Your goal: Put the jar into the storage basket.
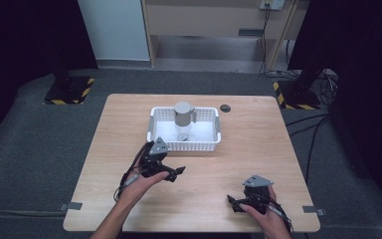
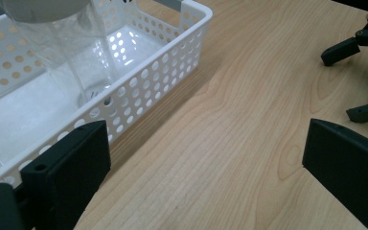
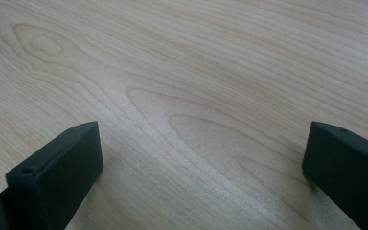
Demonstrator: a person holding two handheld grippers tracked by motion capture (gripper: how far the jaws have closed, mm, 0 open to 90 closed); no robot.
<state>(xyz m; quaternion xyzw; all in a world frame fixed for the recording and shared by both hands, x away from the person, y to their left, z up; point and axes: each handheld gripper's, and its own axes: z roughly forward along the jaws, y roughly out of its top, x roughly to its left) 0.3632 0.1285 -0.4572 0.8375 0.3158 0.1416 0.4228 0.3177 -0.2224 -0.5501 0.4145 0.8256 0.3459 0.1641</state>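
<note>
The clear jar (image 1: 183, 121) with grey lid stands in the white basket (image 1: 155, 130) near the desk's far edge. Left gripper (image 1: 173, 173), jaws wide, seems approaching; next it must reach over the rim. Right gripper (image 1: 235, 203) waits wide, empty.

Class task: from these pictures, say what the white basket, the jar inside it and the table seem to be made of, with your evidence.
Basket: likely moulded plastic, matte white, walls punched with even holes.
Jar: clear glass or plastic, you see through it; grey, opaque lid.
Table: light wood or wood-look laminate, showing grain.
</note>
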